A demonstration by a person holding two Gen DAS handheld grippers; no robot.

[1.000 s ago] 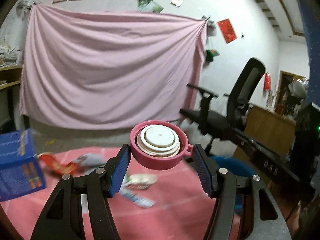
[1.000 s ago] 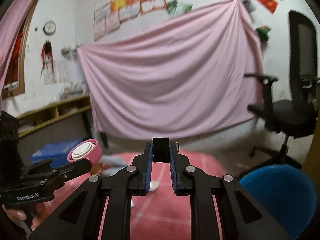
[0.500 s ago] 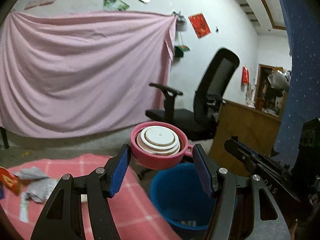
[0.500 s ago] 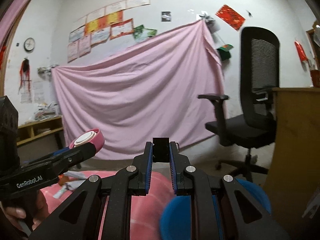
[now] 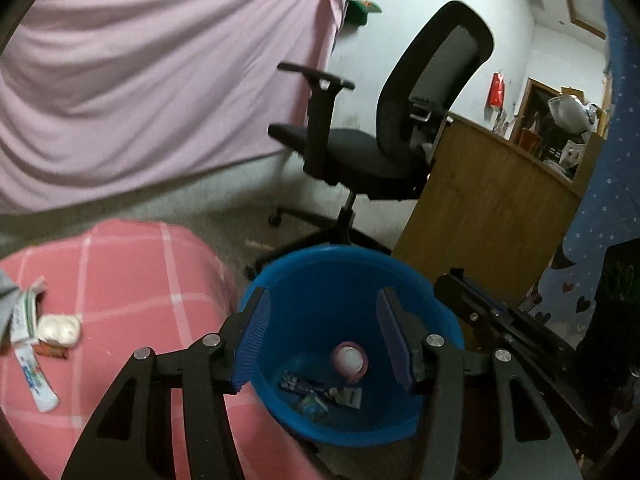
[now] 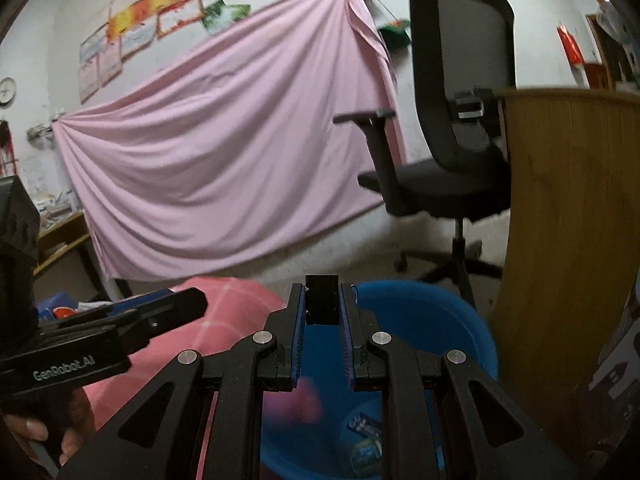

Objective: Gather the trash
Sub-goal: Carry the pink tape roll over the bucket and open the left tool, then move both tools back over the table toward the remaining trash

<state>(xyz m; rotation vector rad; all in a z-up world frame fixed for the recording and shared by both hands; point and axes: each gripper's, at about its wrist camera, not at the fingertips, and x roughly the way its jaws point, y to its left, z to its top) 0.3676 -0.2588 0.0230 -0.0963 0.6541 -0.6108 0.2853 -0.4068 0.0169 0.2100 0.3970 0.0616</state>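
Observation:
My left gripper (image 5: 322, 294) hangs over the blue bucket (image 5: 308, 276), its jaws closing with nothing between them. A pink cup with a white lid (image 5: 350, 364) lies inside the bucket among a few wrappers (image 5: 320, 392); the right wrist view shows it as a pink blur (image 6: 308, 396). My right gripper (image 6: 322, 308) is shut on a small black block (image 6: 322, 300) above the bucket's rim (image 6: 420, 304). It enters the left wrist view as the right gripper (image 5: 452, 280) from the right. More trash lies on the pink checked cloth (image 5: 132, 280): a toothpaste tube (image 5: 34, 380) and a white crumpled piece (image 5: 60, 328).
A black office chair (image 5: 360, 152) stands just behind the bucket. A wooden desk (image 5: 492, 208) is close on its right, and a blue dotted curtain (image 5: 612, 220) hangs at the far right. A pink sheet (image 5: 140, 80) covers the back wall. A hand (image 6: 60, 432) holds the left gripper.
Both grippers swung right from over the table to above the bucket and tilted down. The left gripper let go of the pink cup, which now lies in the bucket.

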